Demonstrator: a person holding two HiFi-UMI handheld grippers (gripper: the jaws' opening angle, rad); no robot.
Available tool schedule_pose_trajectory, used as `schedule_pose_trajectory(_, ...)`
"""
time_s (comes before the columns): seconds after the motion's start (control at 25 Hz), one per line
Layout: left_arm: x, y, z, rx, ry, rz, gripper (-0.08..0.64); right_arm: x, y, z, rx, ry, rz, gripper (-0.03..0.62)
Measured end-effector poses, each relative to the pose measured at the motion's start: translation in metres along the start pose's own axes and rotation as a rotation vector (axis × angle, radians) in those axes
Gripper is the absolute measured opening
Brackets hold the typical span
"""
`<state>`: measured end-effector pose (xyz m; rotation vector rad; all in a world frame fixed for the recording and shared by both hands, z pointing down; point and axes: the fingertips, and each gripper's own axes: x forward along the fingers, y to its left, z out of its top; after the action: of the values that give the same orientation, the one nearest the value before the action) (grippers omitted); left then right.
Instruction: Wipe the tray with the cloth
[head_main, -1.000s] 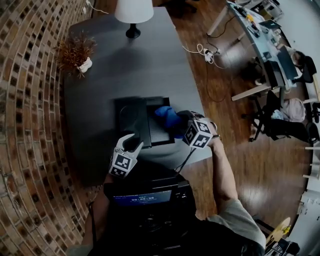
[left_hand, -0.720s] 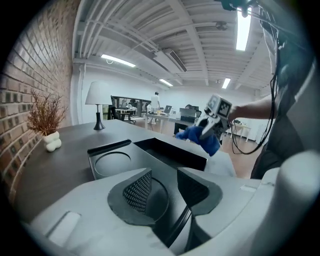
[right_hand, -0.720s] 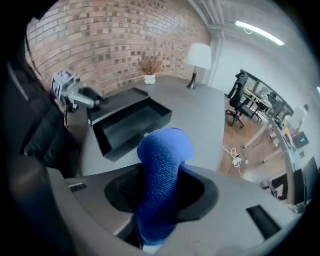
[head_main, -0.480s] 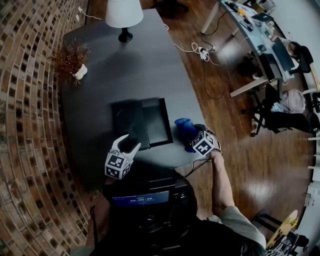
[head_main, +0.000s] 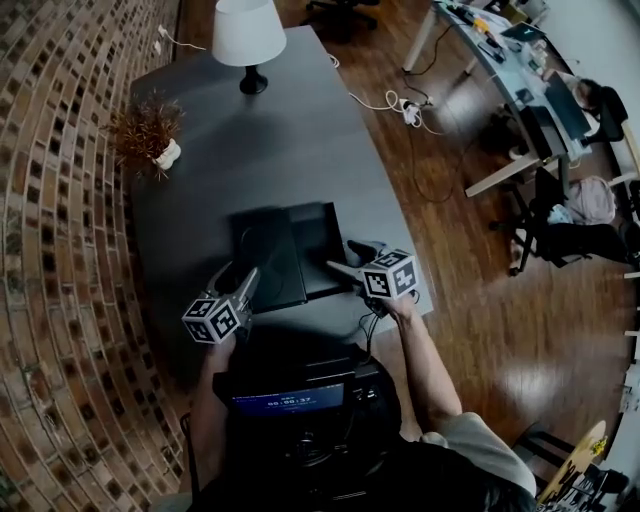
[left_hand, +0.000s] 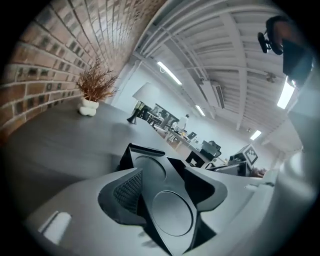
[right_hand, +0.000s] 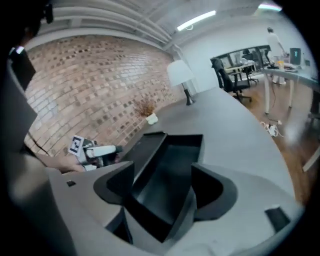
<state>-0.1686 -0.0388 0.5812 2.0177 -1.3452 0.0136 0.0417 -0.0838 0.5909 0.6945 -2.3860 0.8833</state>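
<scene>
A black tray (head_main: 315, 245) sits on a dark table (head_main: 260, 150), closer to the near edge. The left gripper (head_main: 238, 275) is at the tray's near left corner. Its jaws have just been opening and stand apart. The tray's left part, with round dips, shows between them, but the pads do not squeeze it. The right gripper (head_main: 350, 256) is at the tray's near right side. Its jaws have just been opening too and stand wide, holding nothing. The tray's deep right part shows past them. At the far end of the table stand a lamp (head_main: 248, 35) and a dry plant (head_main: 148, 128), by a brick wall (head_main: 60, 200) on the left.
</scene>
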Motion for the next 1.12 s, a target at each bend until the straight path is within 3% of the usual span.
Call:
schedule_pose_trajectory(0.12,0.010,0.003,-0.006,-0.067,0.024,-0.023,0.253,0.035,-0.021,-0.030,0.144,0.086,-0.073,0.344)
schedule_pose_trajectory(0.2,0.014,0.004,-0.010,-0.078,0.036,-0.023,0.252,0.043,-0.024,-0.033,0.260,0.054,-0.048,0.342)
schedule_pose_trajectory(0.32,0.014,0.002,-0.011,-0.103,0.038,-0.048,0.252,0.043,0.000,-0.016,0.428,-0.043,0.129,0.342)
schedule_pose_trajectory(0.4,0.017,-0.006,-0.012,-0.124,0.038,-0.086,0.218,0.050,0.027,-0.009,0.492,-0.057,0.236,0.342)
schedule_pose_trajectory(0.52,0.021,-0.013,-0.015,-0.098,0.046,-0.086,0.221,0.075,0.066,-0.006,0.454,-0.039,0.312,0.342)
schedule_pose_trajectory(0.68,0.019,-0.013,-0.014,-0.100,0.037,-0.091,0.229,0.095,0.083,-0.010,0.314,0.014,0.239,0.342)
schedule_pose_trajectory(0.84,0.010,-0.014,-0.015,-0.136,0.003,-0.112,0.227,0.084,0.076,-0.012,0.350,0.021,0.260,0.337)
schedule_pose_trajectory(0.96,-0.008,-0.009,-0.026,-0.176,-0.019,-0.084,0.227,0.070,0.071,-0.024,0.364,0.022,0.249,0.337)
schedule_pose_trajectory(1.12,-0.023,-0.010,-0.037,-0.240,-0.059,-0.089,0.224,0.065,0.087,-0.053,0.347,0.091,0.288,0.337)
